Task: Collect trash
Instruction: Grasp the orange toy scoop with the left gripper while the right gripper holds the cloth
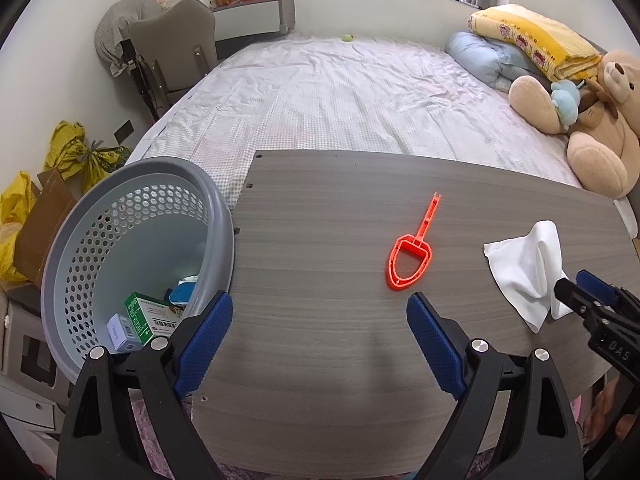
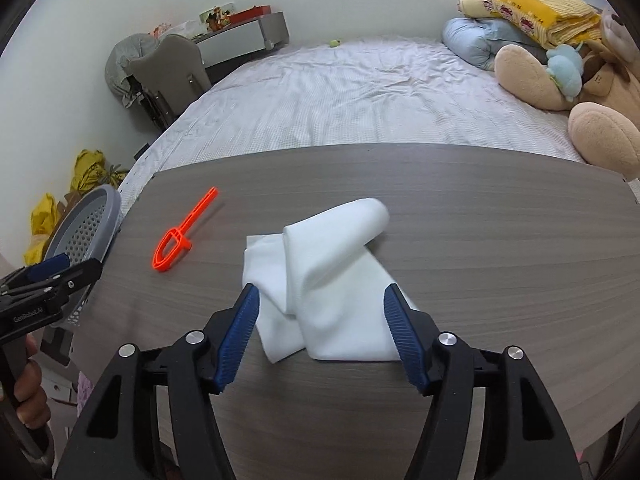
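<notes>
While your right claw (image 2: 322, 312) hangs wide apart over the desk (image 2: 500, 240), the white tissue (image 2: 328, 264) lies straight ahead of it at the centre of the right wrist frame, its near edge already between the two blue pads (image 2: 240, 332). Nothing is gripped yet. The tissue is a loose, folded sheet with a rolled flap; its long axis runs from lower left to upper right of that frame, the rolled end pointing up and right. Whether the pads touch the sheet or only hover above it is hard to tell from this angle.

Your left claw (image 1: 320, 320) is likewise spread and empty, low in the left wrist frame. The orange plastic scoop (image 1: 412, 258) lies on the desk just ahead of it and a little right of centre. Its long axis runs from lower left to upper right, with the handle pointing away toward the bed (image 1: 340, 92) and the open bowl end facing the claw.

The grey perforated basket (image 1: 80, 240) sits at the left of that frame, against the desk's left edge, already holding small boxes (image 1: 148, 316).

So each hand has its own nearer target: right for the tissue, left for the scoop. The left is also the hand beside the basket.
</notes>
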